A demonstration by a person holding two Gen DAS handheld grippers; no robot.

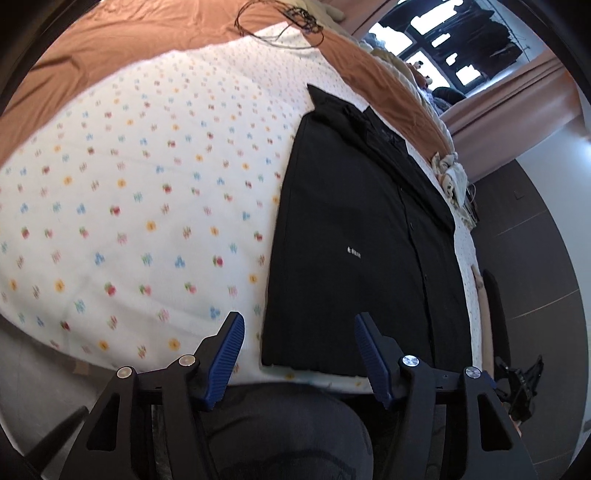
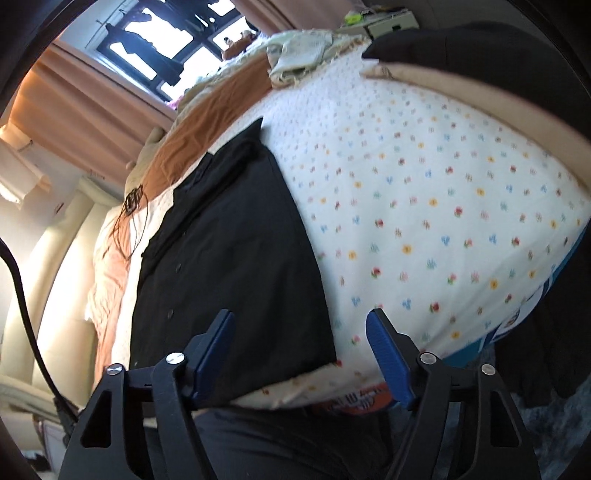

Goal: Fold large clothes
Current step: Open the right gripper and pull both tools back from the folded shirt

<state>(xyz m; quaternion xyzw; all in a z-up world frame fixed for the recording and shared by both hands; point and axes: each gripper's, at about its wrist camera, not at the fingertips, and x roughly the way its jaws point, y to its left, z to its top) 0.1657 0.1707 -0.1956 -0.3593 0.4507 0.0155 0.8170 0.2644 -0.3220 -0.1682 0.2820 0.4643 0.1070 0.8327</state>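
A black button-up shirt [image 1: 354,236] lies flat on a white flower-print sheet [image 1: 147,192], folded into a long narrow rectangle with the collar at the far end. It also shows in the right wrist view [image 2: 236,251]. My left gripper [image 1: 299,350] is open and empty, hovering above the shirt's near left corner. My right gripper [image 2: 301,350] is open and empty, above the shirt's near right corner. The right gripper [image 1: 517,384] shows at the left wrist view's right edge.
The flower-print sheet [image 2: 424,206] covers a bed with an orange-brown blanket [image 1: 110,40] at its far side. A tangle of thin dark cord [image 1: 291,22] lies there. Crumpled pale cloth [image 1: 452,177] sits at the bed edge. A window [image 2: 166,48] and pink curtains [image 2: 77,107] stand beyond.
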